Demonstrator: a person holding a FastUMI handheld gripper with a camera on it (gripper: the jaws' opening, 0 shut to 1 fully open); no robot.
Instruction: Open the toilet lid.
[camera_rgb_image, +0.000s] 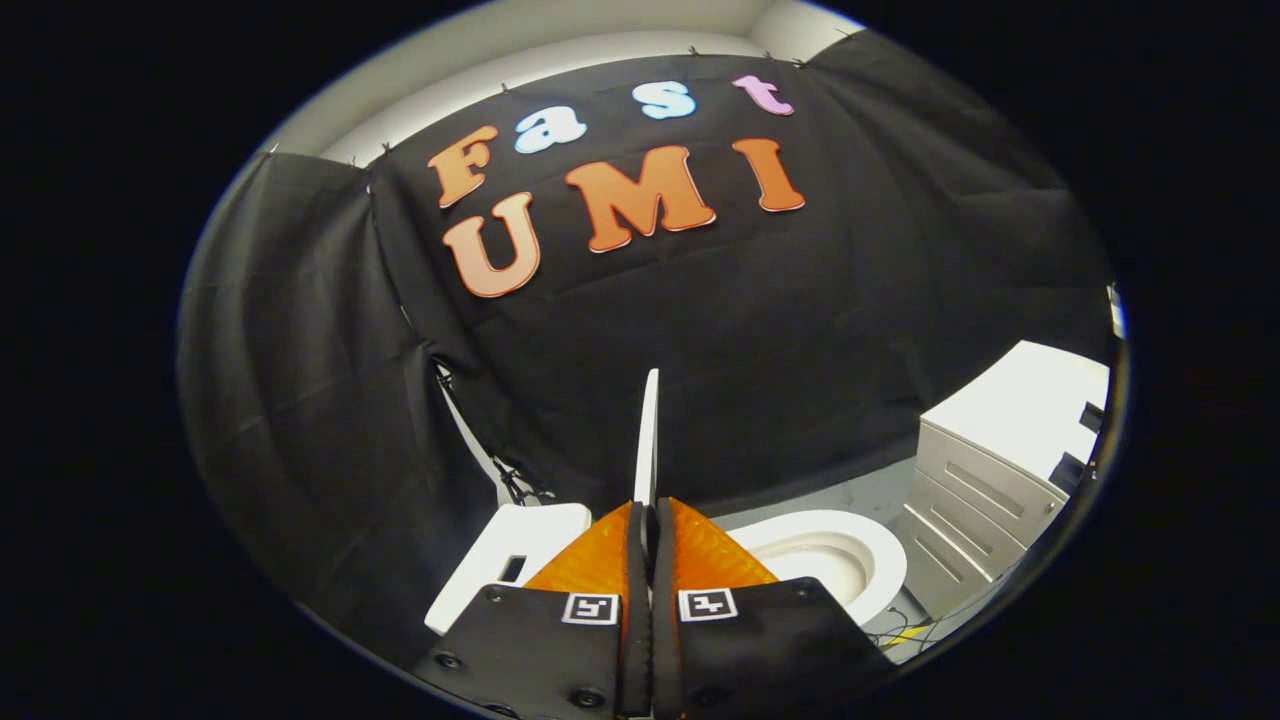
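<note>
The gripper (648, 520) has its 2 orange fingers (700, 555) pressed together on the toilet lid (648, 430), which is seen edge-on as a thin white strip. The strip comes out from between the fingertips and goes straight to 12 o'clock, so the long axis of the lid is in 1 line w/ the fingers. The lid stands about upright, lifted well off the bowl.

The toilet bowl (860, 590) w/ its white rim lies open at approx. 3 o'clock from the fingertips, lower and near. The white tank (510, 545) is at approx. 9 o'clock, just beside the left finger. So the hinge side is probably toward the tank, and the lid must tip that way, away from the bowl, to rest open. I judge the task is nearly done; what is left is to lean the lid back and let go.

A white drawer cabinet (985, 480) stands beyond the bowl at approx. 2 o'clock, well apart.
</note>
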